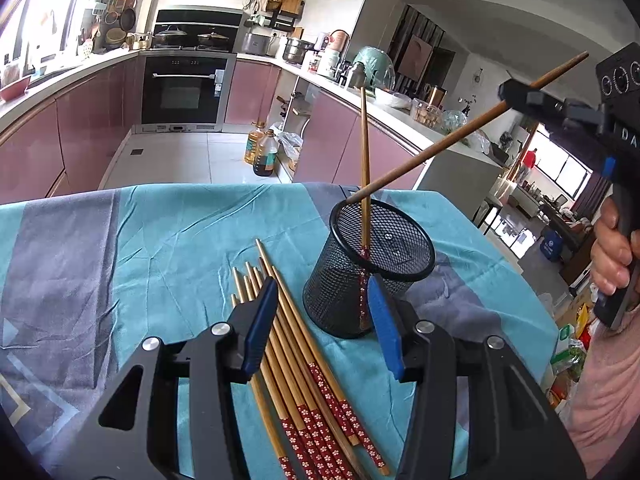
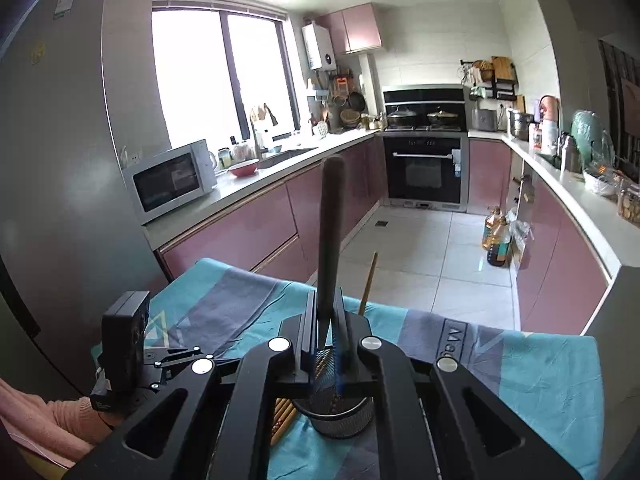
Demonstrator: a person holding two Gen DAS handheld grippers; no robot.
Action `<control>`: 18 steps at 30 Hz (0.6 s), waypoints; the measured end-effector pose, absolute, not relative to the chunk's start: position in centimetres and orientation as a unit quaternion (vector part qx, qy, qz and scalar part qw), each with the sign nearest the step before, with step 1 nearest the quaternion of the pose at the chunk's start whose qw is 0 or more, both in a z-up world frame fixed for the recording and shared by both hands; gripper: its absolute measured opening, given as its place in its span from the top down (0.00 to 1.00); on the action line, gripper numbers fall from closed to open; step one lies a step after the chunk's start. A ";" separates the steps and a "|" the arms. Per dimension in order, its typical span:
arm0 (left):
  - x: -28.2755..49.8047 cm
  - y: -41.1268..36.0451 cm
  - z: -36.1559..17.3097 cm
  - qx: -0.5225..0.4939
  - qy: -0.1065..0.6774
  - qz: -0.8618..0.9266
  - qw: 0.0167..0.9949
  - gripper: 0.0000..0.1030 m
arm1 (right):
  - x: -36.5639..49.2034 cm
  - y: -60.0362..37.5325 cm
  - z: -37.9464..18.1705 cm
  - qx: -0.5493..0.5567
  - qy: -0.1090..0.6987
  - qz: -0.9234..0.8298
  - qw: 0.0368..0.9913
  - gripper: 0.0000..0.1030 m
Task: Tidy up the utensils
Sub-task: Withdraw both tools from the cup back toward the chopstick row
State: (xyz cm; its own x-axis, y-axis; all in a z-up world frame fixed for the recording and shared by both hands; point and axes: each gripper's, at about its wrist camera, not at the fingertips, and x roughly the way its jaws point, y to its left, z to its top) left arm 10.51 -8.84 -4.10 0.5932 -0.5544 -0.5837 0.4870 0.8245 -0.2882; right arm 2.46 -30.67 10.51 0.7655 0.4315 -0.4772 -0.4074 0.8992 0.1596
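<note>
A black mesh cup (image 1: 372, 264) stands on the teal cloth with one light chopstick (image 1: 365, 152) upright in it. My right gripper (image 1: 520, 94) is shut on a dark brown chopstick (image 1: 452, 144), whose lower tip sits at the cup's rim. In the right wrist view that chopstick (image 2: 331, 236) sticks up between the shut fingers (image 2: 330, 320), above the cup (image 2: 340, 420). My left gripper (image 1: 324, 320) is open and empty, low over several chopsticks (image 1: 296, 360) with red patterned ends lying on the cloth beside the cup.
The table with its teal and grey cloth (image 1: 120, 260) ends just behind the cup. Beyond are the kitchen floor, oil bottles (image 1: 262, 152), pink cabinets and an oven (image 1: 182, 92). The left gripper's body (image 2: 124, 336) shows in the right wrist view.
</note>
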 end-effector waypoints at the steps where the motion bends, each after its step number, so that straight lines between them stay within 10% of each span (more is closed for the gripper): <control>1: 10.5 -8.8 -4.2 -0.049 0.345 -0.293 0.891 0.55 | 2.6 -30.6 10.4 0.023 0.265 0.227 0.937 0.95; 15: 10.5 -8.6 -4.8 -0.045 0.358 -0.284 0.888 0.52 | 8.6 -26.6 4.7 -0.018 0.409 0.222 0.885 0.92; 18: 10.7 -8.4 -5.0 -0.042 0.363 -0.278 0.888 0.52 | 9.8 -26.3 4.0 -0.005 0.408 0.203 0.890 0.70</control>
